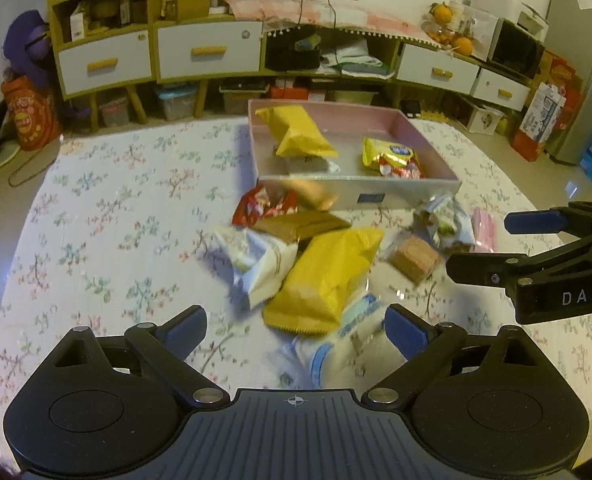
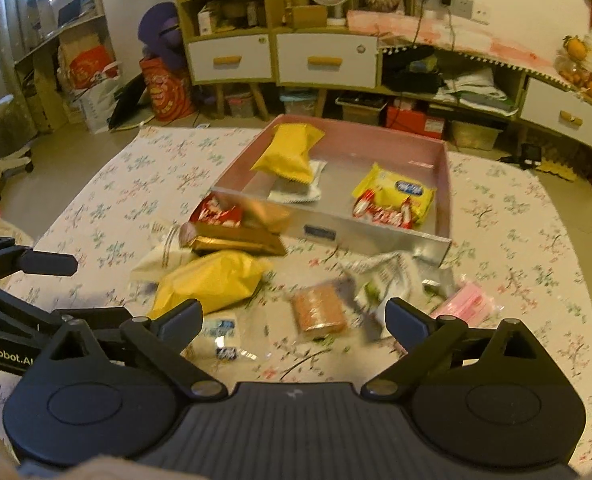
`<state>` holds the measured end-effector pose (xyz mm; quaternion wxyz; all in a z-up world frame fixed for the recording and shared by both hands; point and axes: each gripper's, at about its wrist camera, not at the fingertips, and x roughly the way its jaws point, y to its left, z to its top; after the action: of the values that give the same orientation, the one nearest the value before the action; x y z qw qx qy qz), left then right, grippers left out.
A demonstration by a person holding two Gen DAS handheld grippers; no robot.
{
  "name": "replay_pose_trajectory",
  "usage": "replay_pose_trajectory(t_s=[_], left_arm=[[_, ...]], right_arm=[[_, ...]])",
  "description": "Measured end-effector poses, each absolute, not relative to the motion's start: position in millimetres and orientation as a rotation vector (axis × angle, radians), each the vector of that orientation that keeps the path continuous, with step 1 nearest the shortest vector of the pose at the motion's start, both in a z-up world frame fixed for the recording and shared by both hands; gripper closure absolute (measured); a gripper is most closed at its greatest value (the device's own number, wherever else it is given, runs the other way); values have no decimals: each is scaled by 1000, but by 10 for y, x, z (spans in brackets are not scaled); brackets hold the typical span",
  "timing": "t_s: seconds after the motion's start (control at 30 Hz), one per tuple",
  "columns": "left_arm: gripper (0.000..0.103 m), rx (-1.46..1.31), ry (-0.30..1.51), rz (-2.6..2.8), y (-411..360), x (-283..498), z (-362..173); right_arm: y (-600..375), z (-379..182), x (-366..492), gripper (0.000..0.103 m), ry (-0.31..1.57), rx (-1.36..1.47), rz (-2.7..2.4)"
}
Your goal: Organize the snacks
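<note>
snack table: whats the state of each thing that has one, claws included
pink shallow cardboard box: open, partly filled
yellow snack bag outside the box: lying flat, sealed
brown wafer in clear wrapper: on the cloth, unheld
left claw: open, empty
right claw: open, empty

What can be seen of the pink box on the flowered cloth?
The pink box is a shallow, open-topped rectangular tray with pink inner walls, a pale grey floor and a silvery near wall bearing a small dark label. It sits flat on the flowered cloth, behind the loose snacks. Inside lie a yellow bag partly over a white packet, and a yellow packet with red-and-white wrappers on top. A red wrapper and gold packet crowd its near corner.
</note>
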<state>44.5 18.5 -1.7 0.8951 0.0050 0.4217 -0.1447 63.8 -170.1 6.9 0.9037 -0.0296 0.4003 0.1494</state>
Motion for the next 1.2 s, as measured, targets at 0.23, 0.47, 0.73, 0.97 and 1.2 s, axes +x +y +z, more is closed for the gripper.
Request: replay_pose_trajectory(t_s=[0.23, 0.47, 0.73, 0.97, 1.2], left_arm=[[6, 9, 881, -308, 321, 345, -150], [6, 28, 862, -335, 413, 314, -236], [6, 69, 862, -406, 437, 276, -361], [8, 72, 890, -498, 407, 227, -414], [8, 136, 968, -656, 247, 111, -433]], right_arm=[[-1585, -41, 569, 5, 836, -103, 340], [-1522, -119, 556, 5, 848, -110, 356], [-1504, -178, 530, 5, 865, -110, 368], [-1471, -238, 542, 5, 885, -102, 386], [-1334, -297, 576, 6, 894, -117, 474]])
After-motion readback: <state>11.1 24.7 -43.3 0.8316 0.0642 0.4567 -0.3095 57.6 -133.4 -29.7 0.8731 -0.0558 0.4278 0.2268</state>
